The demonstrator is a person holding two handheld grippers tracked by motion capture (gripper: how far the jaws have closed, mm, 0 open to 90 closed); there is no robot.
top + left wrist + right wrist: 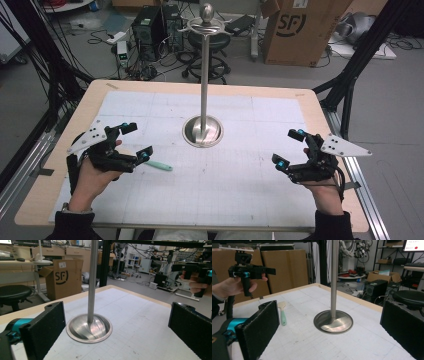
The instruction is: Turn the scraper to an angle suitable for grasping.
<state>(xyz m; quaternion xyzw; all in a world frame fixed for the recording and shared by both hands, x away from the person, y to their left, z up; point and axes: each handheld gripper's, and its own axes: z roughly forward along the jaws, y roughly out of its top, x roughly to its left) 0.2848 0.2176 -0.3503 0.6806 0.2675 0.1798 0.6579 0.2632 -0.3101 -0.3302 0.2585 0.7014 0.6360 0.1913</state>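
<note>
A metal stand (202, 131) with a round dished base and a tall pole topped by a knob rises from the middle of the white grid mat (240, 185). A mint-handled brush (160, 165) lies on the mat left of the base, its head end tucked under my left gripper (136, 140). That gripper is held open and empty above the left part of the mat. My right gripper (287, 148) is open and empty over the right part. The stand base (89, 328) sits ahead between the left gripper's pads (45, 326). The right gripper view has the base (333, 321) and the brush (282, 312).
The wooden table edge (190, 84) frames the mat. Beyond it on the floor are a cardboard box (300, 30), a black stool (210, 45), computer towers (150, 30) and loose cables. Black frame legs (350, 75) stand at the right side.
</note>
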